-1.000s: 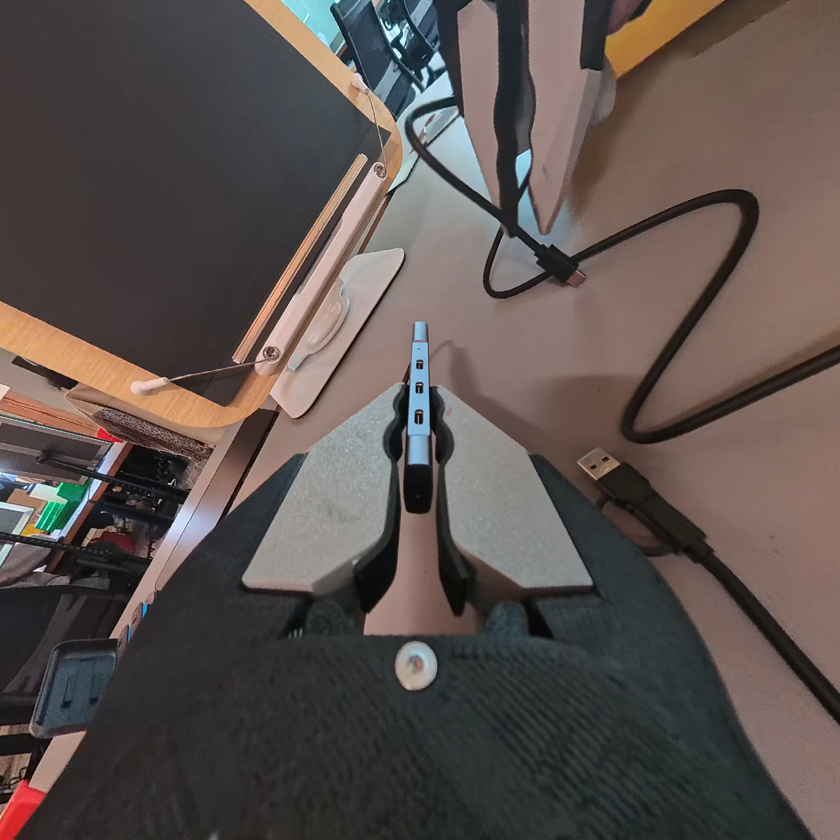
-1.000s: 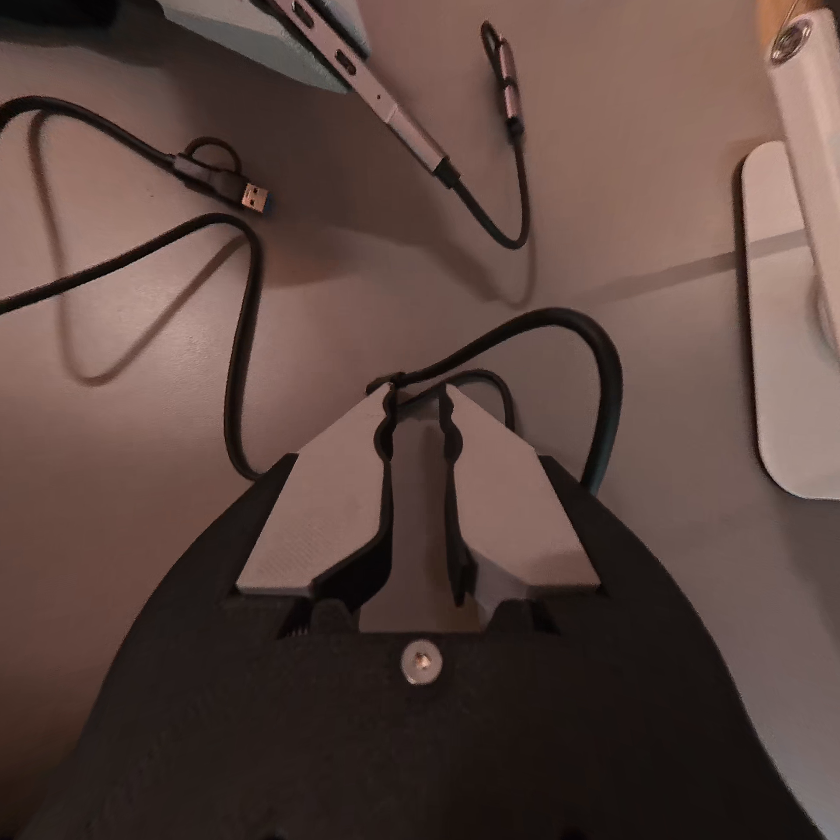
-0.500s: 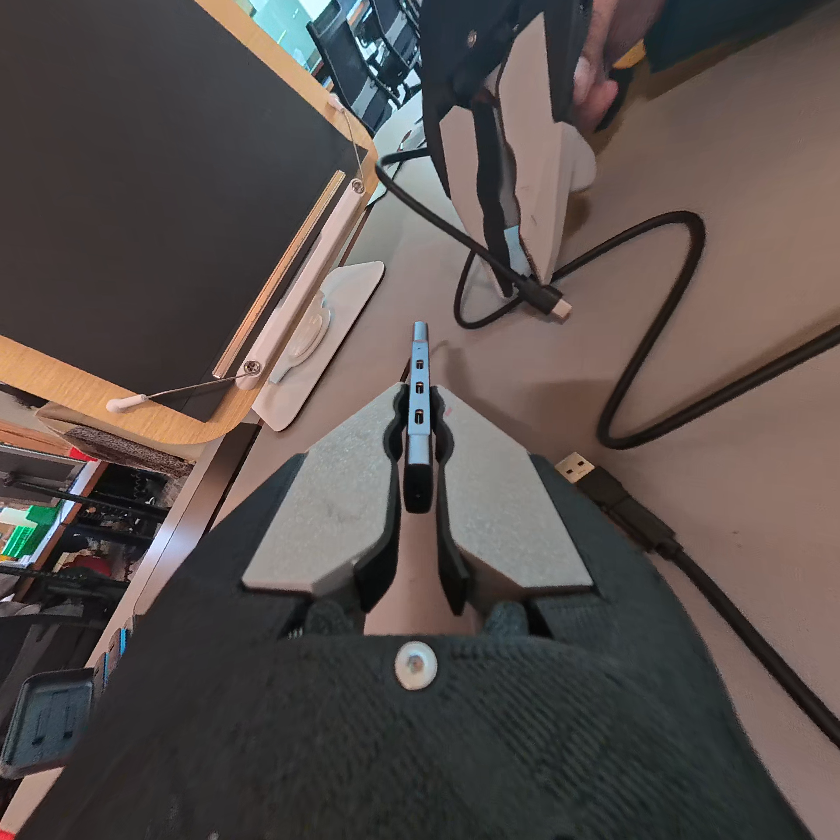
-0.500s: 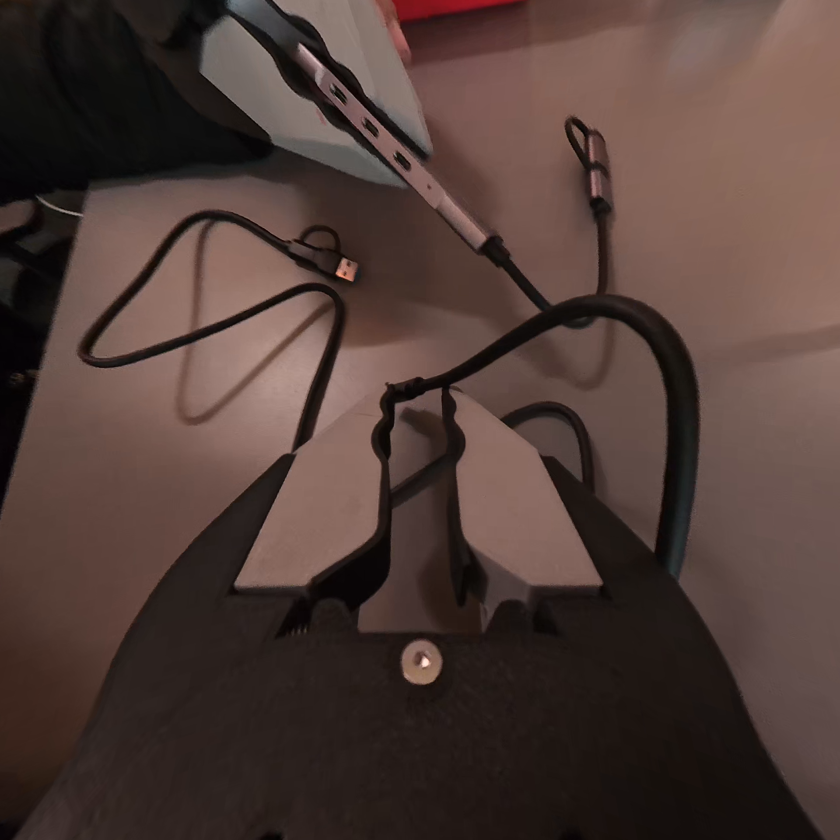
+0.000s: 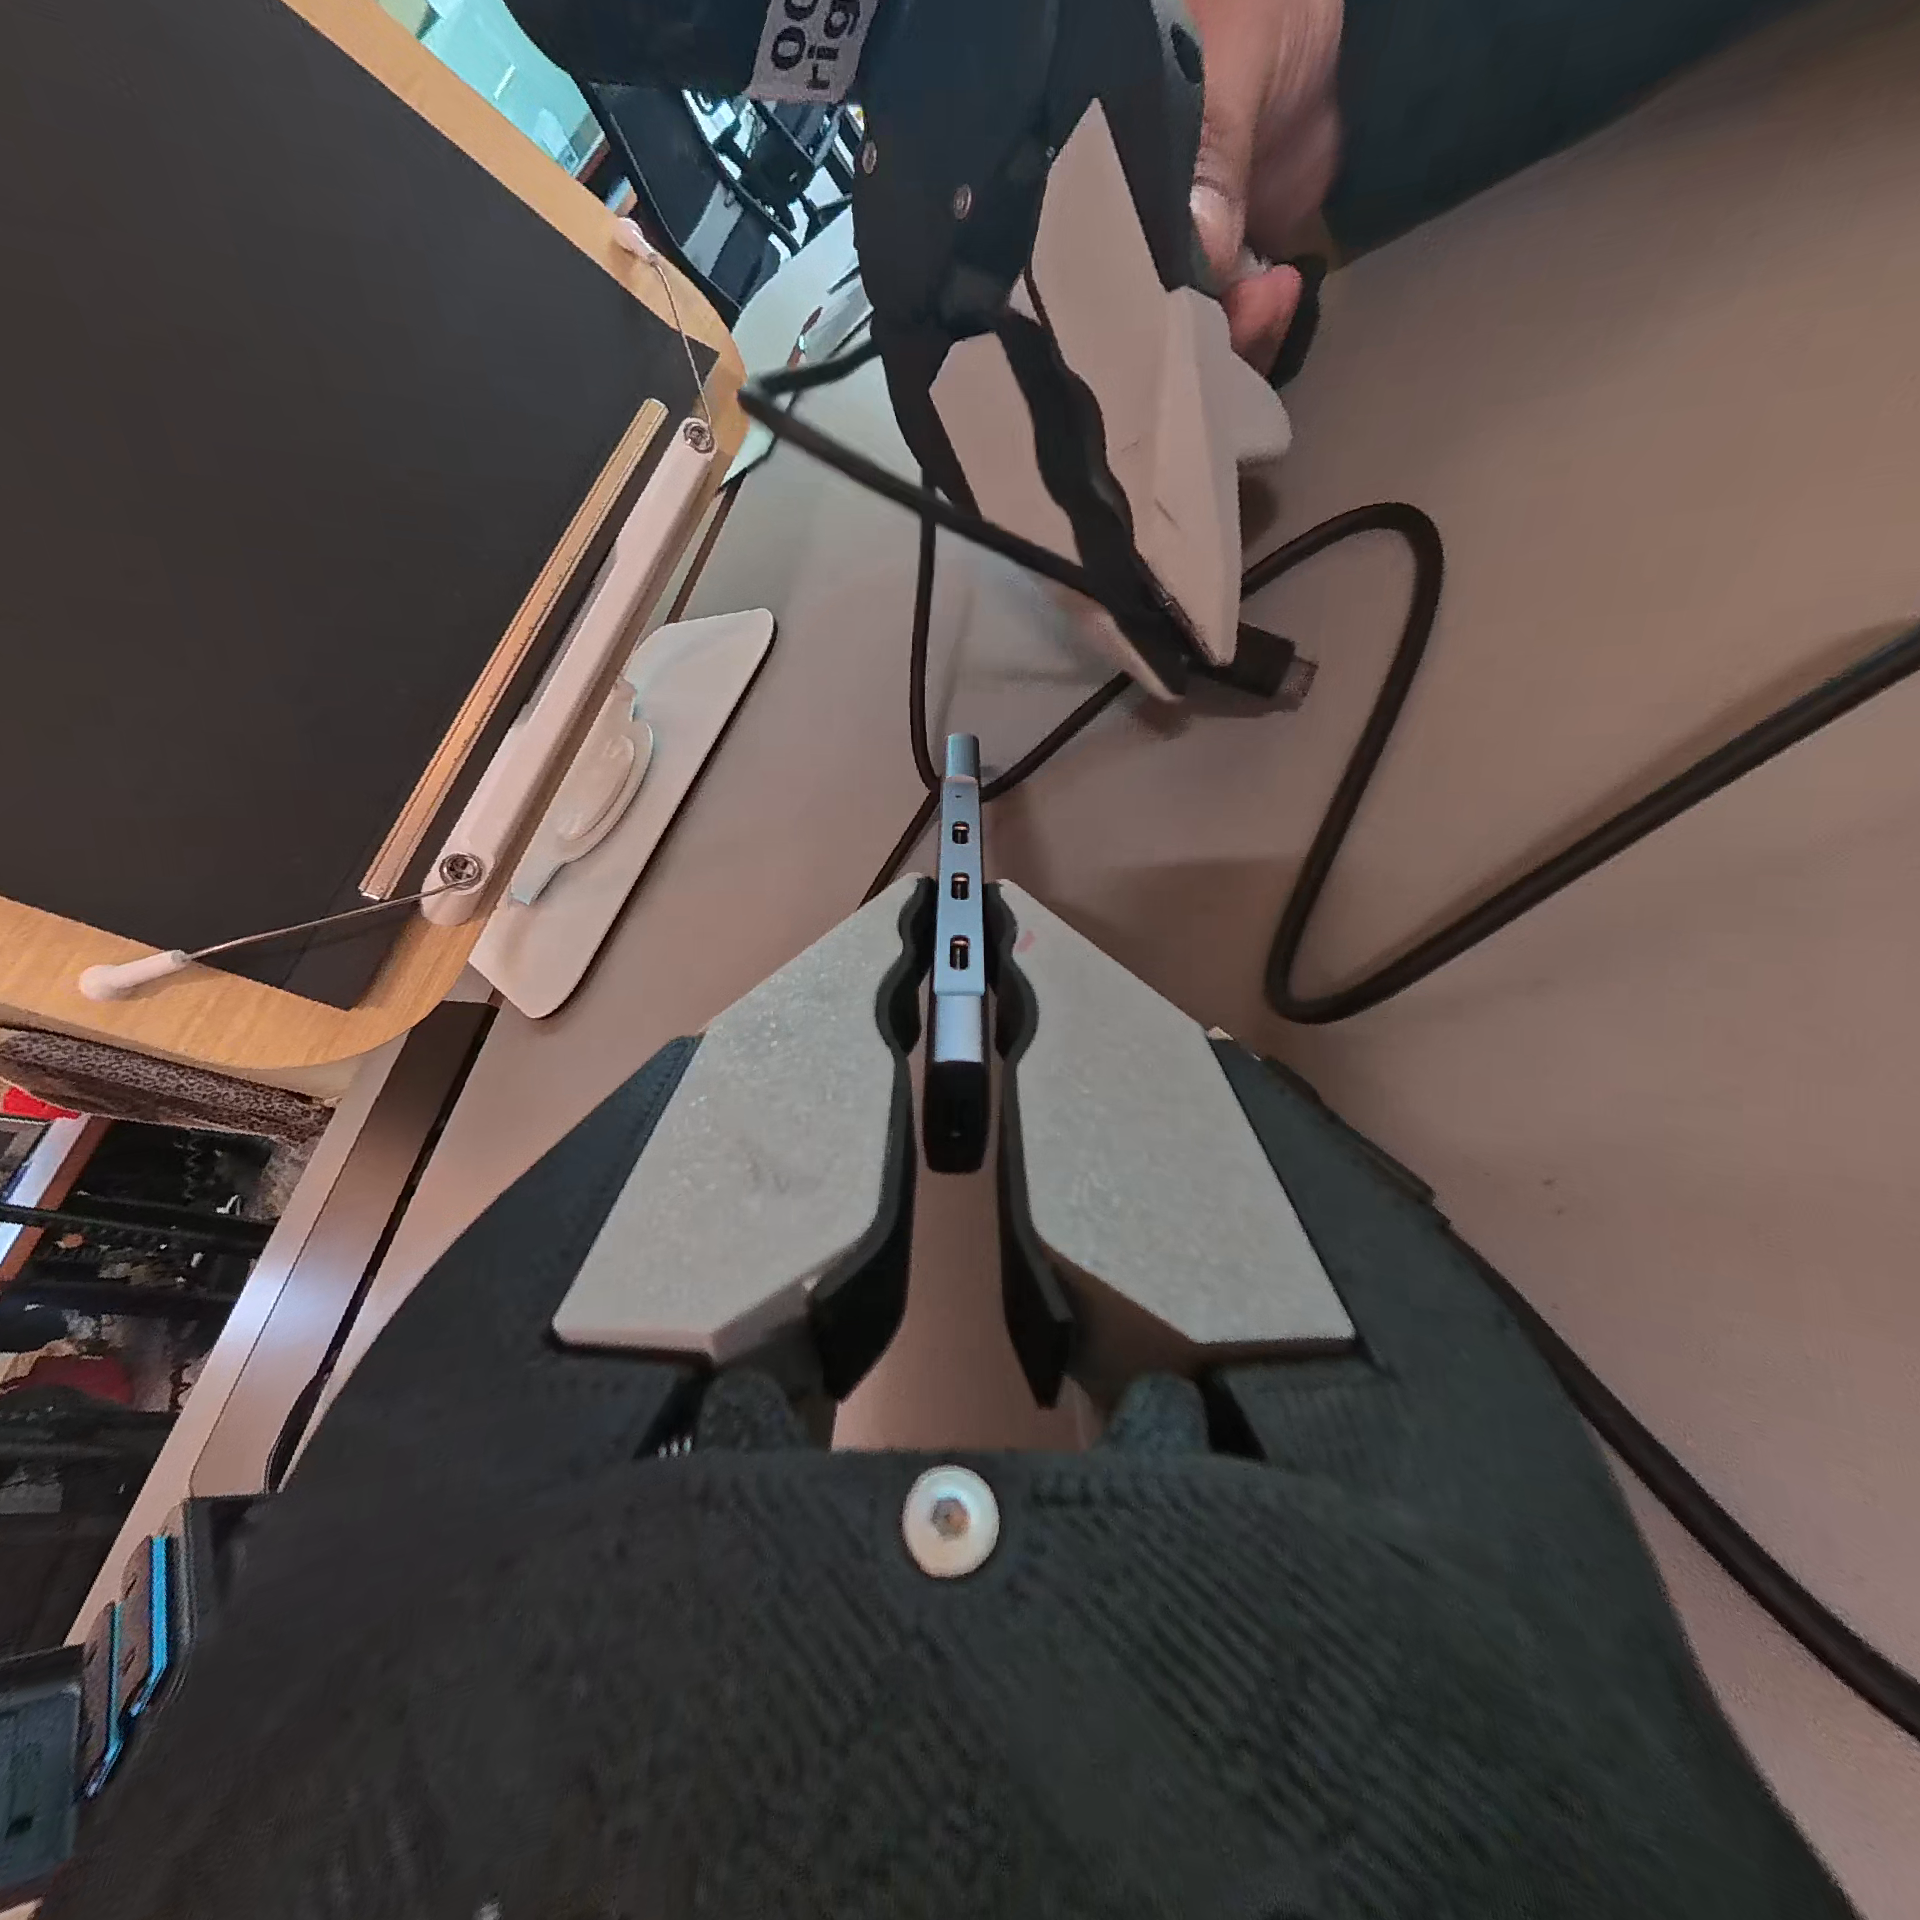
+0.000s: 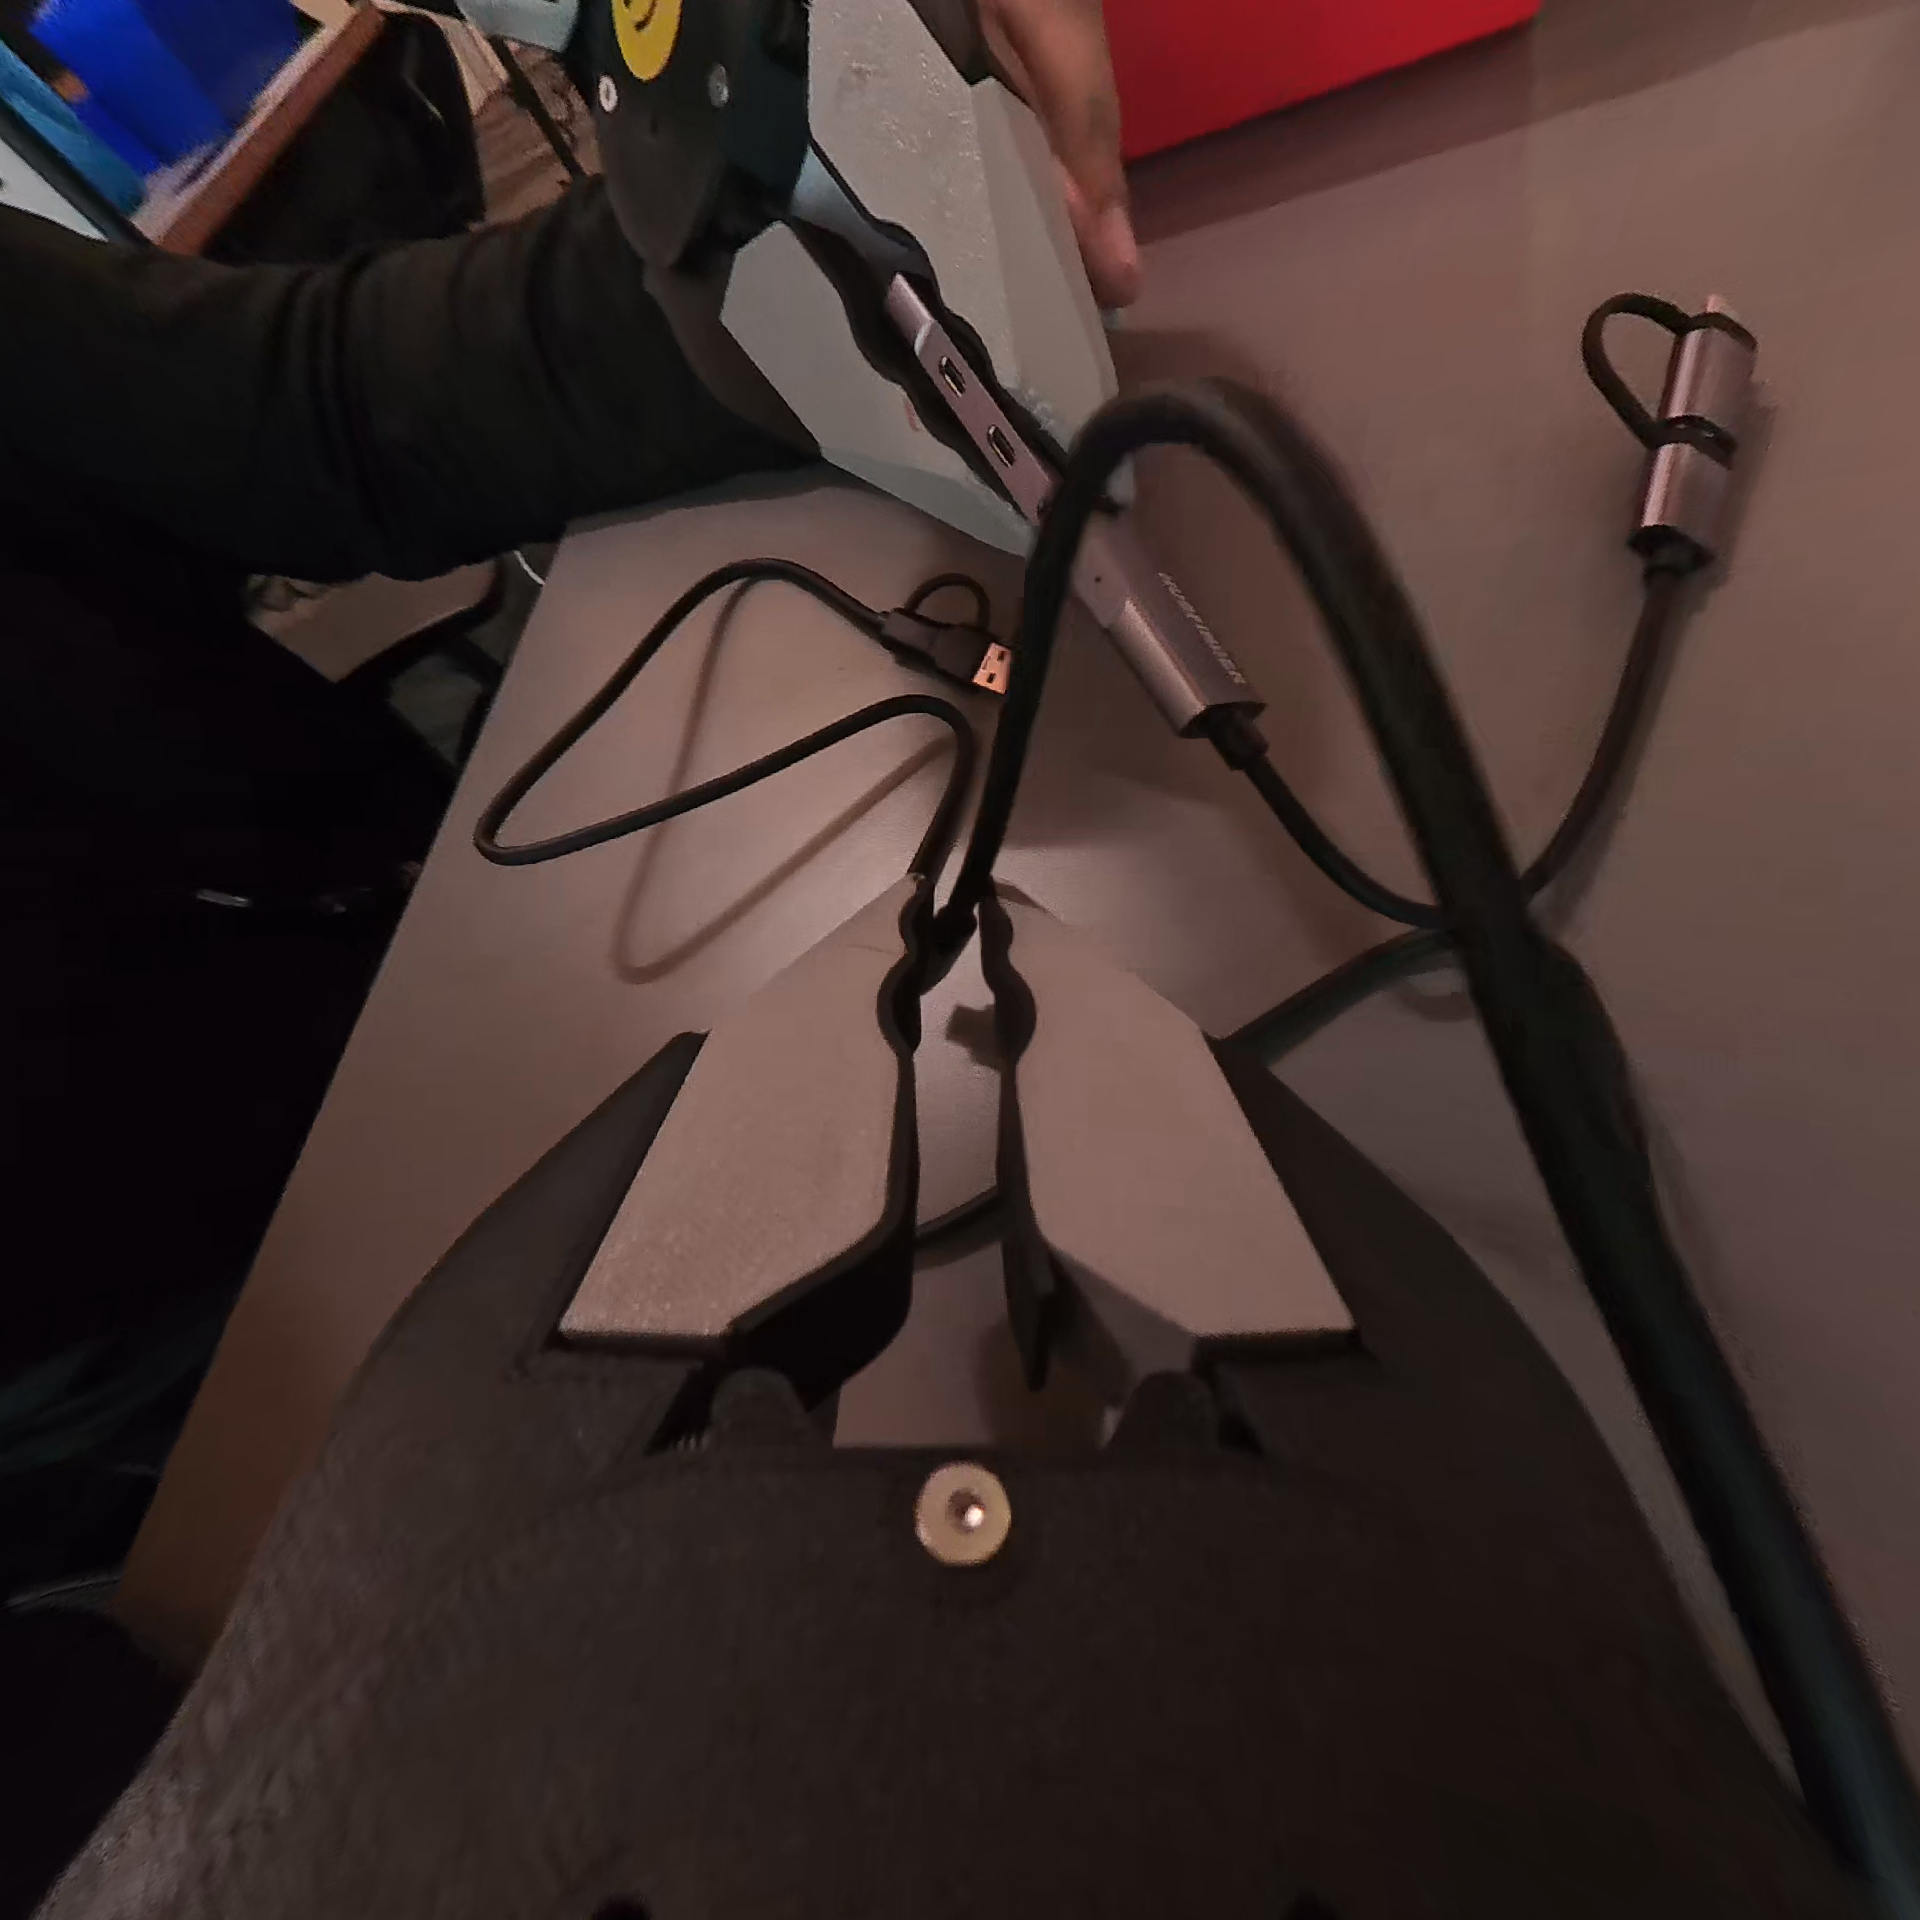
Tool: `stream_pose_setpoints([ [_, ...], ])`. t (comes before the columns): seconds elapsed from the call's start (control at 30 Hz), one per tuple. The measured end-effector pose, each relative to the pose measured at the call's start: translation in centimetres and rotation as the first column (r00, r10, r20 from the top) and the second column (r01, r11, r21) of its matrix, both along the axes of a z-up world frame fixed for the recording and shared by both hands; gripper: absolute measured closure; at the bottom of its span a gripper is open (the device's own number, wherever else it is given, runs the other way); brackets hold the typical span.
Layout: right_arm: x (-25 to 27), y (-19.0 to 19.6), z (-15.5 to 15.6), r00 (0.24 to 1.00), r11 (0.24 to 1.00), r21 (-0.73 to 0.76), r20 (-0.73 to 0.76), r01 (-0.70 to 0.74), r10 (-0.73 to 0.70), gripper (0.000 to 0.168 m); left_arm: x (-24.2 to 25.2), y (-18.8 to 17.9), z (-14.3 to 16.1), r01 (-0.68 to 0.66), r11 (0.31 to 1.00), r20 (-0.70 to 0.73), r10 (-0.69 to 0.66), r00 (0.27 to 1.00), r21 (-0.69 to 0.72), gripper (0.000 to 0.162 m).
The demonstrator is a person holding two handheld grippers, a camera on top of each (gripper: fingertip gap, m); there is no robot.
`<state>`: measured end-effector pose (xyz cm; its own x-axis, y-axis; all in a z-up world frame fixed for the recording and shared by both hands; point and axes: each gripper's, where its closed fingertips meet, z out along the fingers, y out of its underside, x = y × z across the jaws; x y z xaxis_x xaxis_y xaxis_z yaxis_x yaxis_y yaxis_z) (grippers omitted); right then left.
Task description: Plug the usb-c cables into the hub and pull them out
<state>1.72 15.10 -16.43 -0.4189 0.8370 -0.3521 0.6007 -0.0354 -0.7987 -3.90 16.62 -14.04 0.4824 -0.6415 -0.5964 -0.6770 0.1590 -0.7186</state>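
My left gripper (image 5: 956, 896) is shut on the slim grey hub (image 5: 958, 935), which points forward with its row of USB-C ports facing up. In the right wrist view the hub (image 6: 1174, 655) slants across the table, held by the left gripper (image 6: 940, 348). My right gripper (image 6: 951, 916) is shut on a black USB-C cable (image 6: 1023, 665) that loops up and back to the right. In the left wrist view the right gripper (image 5: 1195, 657) hangs just beyond and right of the hub's tip, with the cable's plug (image 5: 1268, 665) sticking out sideways, apart from the hub.
The hub's own lead ends in a grey plug (image 6: 1688, 416) lying on the table (image 6: 1299, 852). A second black cable with a USB-A plug (image 6: 992, 665) lies left. A dark wood-framed board (image 5: 312, 468) on a white stand (image 5: 644, 790) stands left. A red object (image 6: 1299, 62) is behind. The gap from one gripper's tips to the other's is roughly 7 cm. Measured from the fingertips, the red object (image 6: 1299, 62) is 25 cm or so from the left gripper and 30 cm from the right.
My right gripper has lifted the cable's plug off the table and brought it nearer the hub. My left gripper has kept its hold on the hub, which now sits closer to the right gripper.
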Motion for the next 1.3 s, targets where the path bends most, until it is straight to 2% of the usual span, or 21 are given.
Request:
stream_pose_setpoints([
  [0.17,-0.2,-0.2,0.5,0.999,0.999,0.045,-0.032,-0.006,0.008,0.164,0.0,0.0,0.0,-0.003,1.0,-0.004,0.003,1.0,0.004,0.155],
  [0.4,-3.1,0.8,5.2,0.963,0.984,0.075,-0.23,0.163,-0.142,0.164,-0.5,1.1,0.6,-0.086,0.996,0.029,0.086,0.996,0.023,0.155],
  [0.5,-4.5,1.0,7.7,0.917,0.966,0.077,-0.34,0.246,-0.207,0.164,-0.2,1.3,0.9,-0.097,0.995,0.09,0.099,0.991,-0.018,0.155],
  [0.63,-6.3,3.9,8.9,0.809,0.861,0.044,-0.368,0.507,-0.458,0.165,-1.8,2.9,2.7,-0.266,0.959,0.113,0.255,0.96,0.097,0.155],
  [0.8,-7.2,4.5,11.5,0.634,0.743,-0.176,-0.419,0.645,-0.65,0.165,-3.1,3.9,4.1,-0.406,0.885,0.093,0.395,0.914,0.227,0.154],
  [0.9,-7.7,4.4,11.1,0.591,0.699,-0.177,-0.416,0.693,-0.691,0.165,-3.5,4.2,4.8,-0.453,0.858,0.129,0.434,0.891,0.24,0.154],
  [1.1,-7.4,5.0,11.5,0.515,0.638,-0.18,-0.447,0.749,-0.731,0.165,-3.6,4.1,5.0,-0.453,0.86,0.138,0.432,0.891,0.237,0.155],
  [1.3,-6.8,6.1,11.6,0.419,0.558,-0.282,-0.426,0.78,-0.802,0.165,-2.9,3.9,5.6,-0.447,0.844,0.117,0.433,0.894,0.295,0.154],
])
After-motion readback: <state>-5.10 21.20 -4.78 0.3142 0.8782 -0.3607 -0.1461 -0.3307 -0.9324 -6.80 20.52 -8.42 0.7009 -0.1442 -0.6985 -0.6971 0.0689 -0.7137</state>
